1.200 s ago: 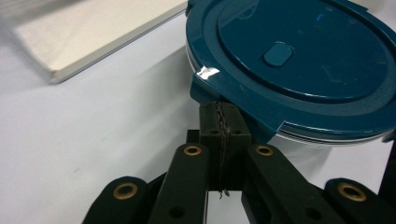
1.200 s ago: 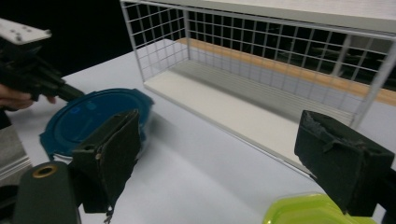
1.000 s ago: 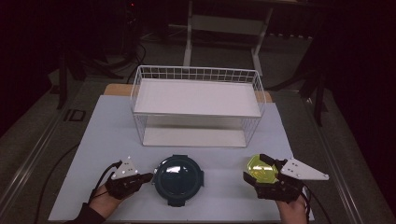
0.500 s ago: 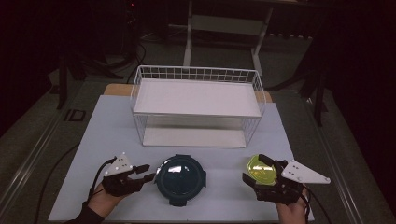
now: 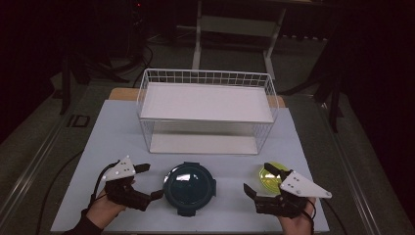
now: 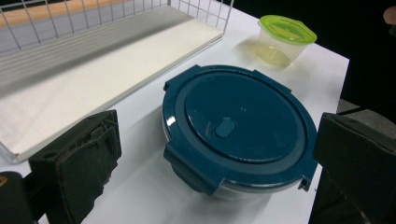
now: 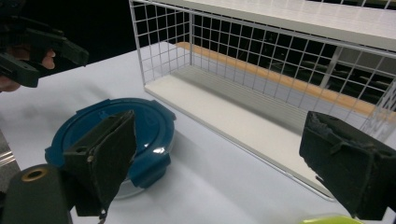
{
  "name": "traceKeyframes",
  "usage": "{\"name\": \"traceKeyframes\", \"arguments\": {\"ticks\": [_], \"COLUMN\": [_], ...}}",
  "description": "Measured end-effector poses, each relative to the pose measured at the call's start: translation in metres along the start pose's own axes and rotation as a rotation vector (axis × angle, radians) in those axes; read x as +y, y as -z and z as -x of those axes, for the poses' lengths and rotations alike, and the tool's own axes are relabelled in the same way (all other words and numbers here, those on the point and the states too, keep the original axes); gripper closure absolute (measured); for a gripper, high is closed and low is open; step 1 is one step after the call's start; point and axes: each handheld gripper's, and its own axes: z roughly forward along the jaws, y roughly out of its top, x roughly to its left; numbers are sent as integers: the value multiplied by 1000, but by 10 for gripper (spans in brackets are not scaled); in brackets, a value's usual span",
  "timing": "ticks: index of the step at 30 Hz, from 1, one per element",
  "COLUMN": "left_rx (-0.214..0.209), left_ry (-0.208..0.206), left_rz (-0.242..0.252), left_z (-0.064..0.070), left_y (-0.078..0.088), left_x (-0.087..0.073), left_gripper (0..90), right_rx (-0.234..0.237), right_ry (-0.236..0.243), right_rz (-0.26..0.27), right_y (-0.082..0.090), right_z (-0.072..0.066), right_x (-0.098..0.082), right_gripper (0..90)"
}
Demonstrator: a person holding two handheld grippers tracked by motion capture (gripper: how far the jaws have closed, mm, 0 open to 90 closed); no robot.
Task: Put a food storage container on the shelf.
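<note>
A round dark blue lidded container [image 5: 189, 188] sits on the white table near the front edge. My left gripper [image 5: 152, 181] hovers just left of it. Its jaws have just been opening and stand open, with nothing pressed between them. Ahead of them lies the blue container [image 6: 233, 121]. A small clear tub with a yellow-green lid [image 5: 270, 176] stands to the right, and farther off [image 6: 285, 39]. My right gripper [image 5: 258, 177] is open beside and over it. Those jaws have just opened slightly wider, and a sliver of the lid [image 7: 327, 219] shows low between them, untouched.
A white wire rack [image 5: 205, 78] with an upper shelf and a lower board stands behind both containers, mid-table. The table's front edge runs just below both hands. Dark floor, cables and stand legs surround the table.
My left gripper's jaws went from shut to wide open as the hand rose a little beside the blue container. My right gripper slid slightly left. Neither container moved.
</note>
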Motion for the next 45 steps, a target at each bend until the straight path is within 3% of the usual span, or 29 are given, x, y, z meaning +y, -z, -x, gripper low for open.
{"name": "traceKeyframes", "arguments": {"ticks": [3, 10, 14, 17, 20, 24, 28, 30, 31, 36, 40, 45], "left_rx": [-20, -21, -12, -8, -4, -57, -78, -78, -110, -126, -133, -143], "left_ry": [30, 91, 169, 244, 280, 349, 417, 417, 474, 580, 623, 644], "left_rz": [-7, -25, -57, -63, -98, -149, -183, -183, -193, -217, -251, -284], "left_z": [-2, -8, -15, -21, -25, -29, -33, -33, -38, -46, -48, -49], "left_y": [-2, -10, -17, -21, -25, -32, -37, -37, -38, -41, -43, -47], "left_x": [4, 5, 1, -2, -4, -7, -12, -12, -14, -16, -18, -20], "left_gripper": [6, 6, 6, 6, 12, 36, 110, 141, 192, 331, 398, 450], "right_rx": [18, 66, 73, 120, 161, 188, 202, 198, 193, 218, 255, 259], "right_ry": [-38, -111, -148, -183, -221, -268, -329, -334, -348, -421, -489, -536], "right_rz": [-25, -76, -93, -122, -156, -217, -265, -276, -299, -338, -374, -402], "right_y": [-6, -26, -36, -45, -55, -68, -78, -80, -81, -85, -92, -98], "right_z": [-2, -5, -9, -10, -11, -13, -14, -14, -15, -10, -5, -2], "right_x": [3, 5, 5, 5, 5, 0, -7, -8, -9, -12, -17, -25], "right_gripper": [106, 100, 101, 121, 155, 179, 192, 208, 229, 251, 267, 294]}}
